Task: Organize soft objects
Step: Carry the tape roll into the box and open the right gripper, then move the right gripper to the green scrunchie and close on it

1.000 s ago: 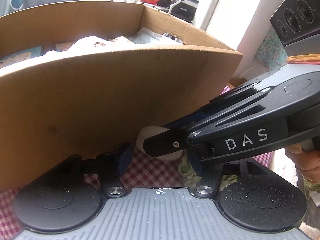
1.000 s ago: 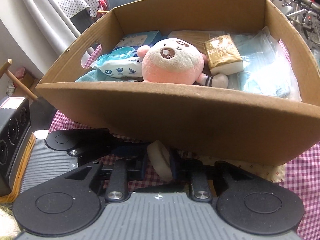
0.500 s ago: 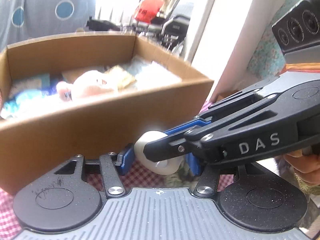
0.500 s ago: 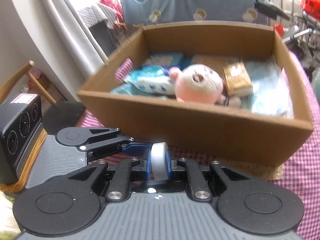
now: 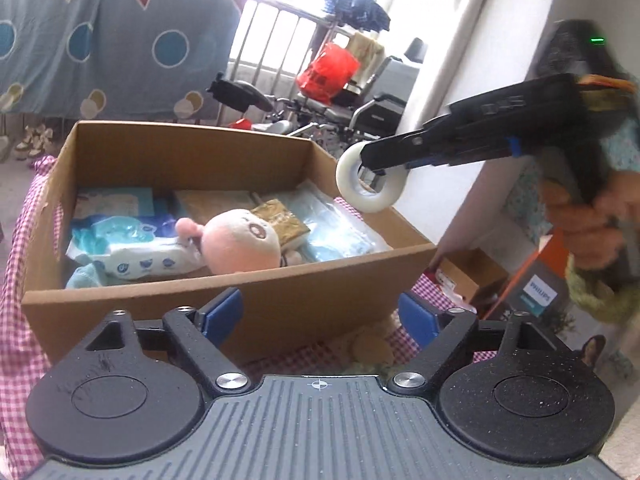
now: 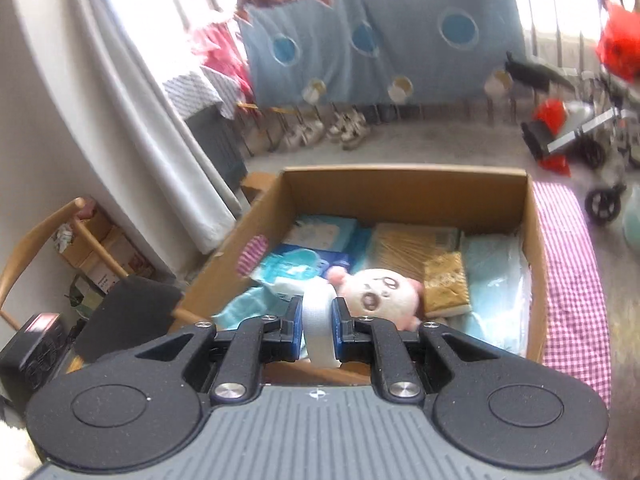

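Behind everything we see a big blue-grey cloth with circles and triangles hanging across the far side of the room, well beyond both our grippers, with a wheelchair and a red bag by the bright window beyond our right gripper. Under our tools lies a pink checked tablecloth, and on it stands the open cardboard box, straight ahead of the left gripper and just below and ahead of the right one.

Inside the box we find a pack of wet wipes ahead-left of the left gripper, clear bags of pale blue material ahead-right of the right gripper, a pink plush toy near the middle, just past the right fingertips, and a small gold tissue pack touching the plush on its far right side.

Our left gripper has just been opening; its blue pads stand wide apart with nothing between them, only the box's near wall beyond. Our right gripper is clenched on a white roll of tape, held upright on edge between its pads. From the left wrist view the roll hangs in the air at the tip of the right gripper, above the box's right corner, up and to the right of the left gripper. A hand grips the right tool's handle.
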Demonstrator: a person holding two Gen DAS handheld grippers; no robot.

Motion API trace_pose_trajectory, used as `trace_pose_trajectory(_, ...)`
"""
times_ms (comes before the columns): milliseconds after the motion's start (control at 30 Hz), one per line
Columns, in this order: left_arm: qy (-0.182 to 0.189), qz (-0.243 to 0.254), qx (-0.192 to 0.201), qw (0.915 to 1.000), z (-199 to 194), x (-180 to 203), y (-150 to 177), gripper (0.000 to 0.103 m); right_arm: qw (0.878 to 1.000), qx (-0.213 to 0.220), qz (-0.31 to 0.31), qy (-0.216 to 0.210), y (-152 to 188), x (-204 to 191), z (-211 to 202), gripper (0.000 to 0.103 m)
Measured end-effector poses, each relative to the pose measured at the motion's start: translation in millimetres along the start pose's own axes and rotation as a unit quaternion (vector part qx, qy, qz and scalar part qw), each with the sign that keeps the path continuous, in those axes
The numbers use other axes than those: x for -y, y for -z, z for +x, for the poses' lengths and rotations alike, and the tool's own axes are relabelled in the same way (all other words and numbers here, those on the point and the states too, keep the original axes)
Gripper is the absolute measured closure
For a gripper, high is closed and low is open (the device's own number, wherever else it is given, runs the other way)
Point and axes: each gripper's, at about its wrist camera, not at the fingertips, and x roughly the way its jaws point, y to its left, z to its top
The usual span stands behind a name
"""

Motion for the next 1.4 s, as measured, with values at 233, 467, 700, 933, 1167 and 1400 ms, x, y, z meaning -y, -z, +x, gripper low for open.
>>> trace_pose_trajectory(233, 0.004, -0.012, -0.005, 0.9999, -2, -20, 3, 0.003, 0.978, -0.192, 0.079, 0.012, -21, 69, 102, 0.087)
trace_pose_trajectory(467, 0.014, -0.028, -0.009, 0.9995, 6, -30, 0, 0.002, 0.945, -0.312, 0.096, 0.028, -2, 93, 158, 0.086)
trace_pose_trajectory(700, 0.021, -0.020, -0.016, 0.9994, 8, -25, 0, 0.002, 0.939, -0.322, 0.060, 0.101, -5, 98, 157, 0.071)
trace_pose_trajectory(933, 0.019, -0.021, -0.023, 0.9993, 10, -24, 2, 0.002, 0.957, -0.271, 0.052, 0.092, -23, 89, 130, 0.065)
trace_pose_trajectory(1167, 0.014, -0.029, -0.023, 0.9992, -1, -17, 2, 0.002, 0.987, -0.142, 0.042, 0.054, -24, 59, 48, 0.053)
trace_pose_trajectory(1400, 0.035, -0.045, -0.034, 0.9978, -3, -7, 4, 0.002, 0.996, -0.030, 0.078, 0.010, 34, 43, -37, 0.044)
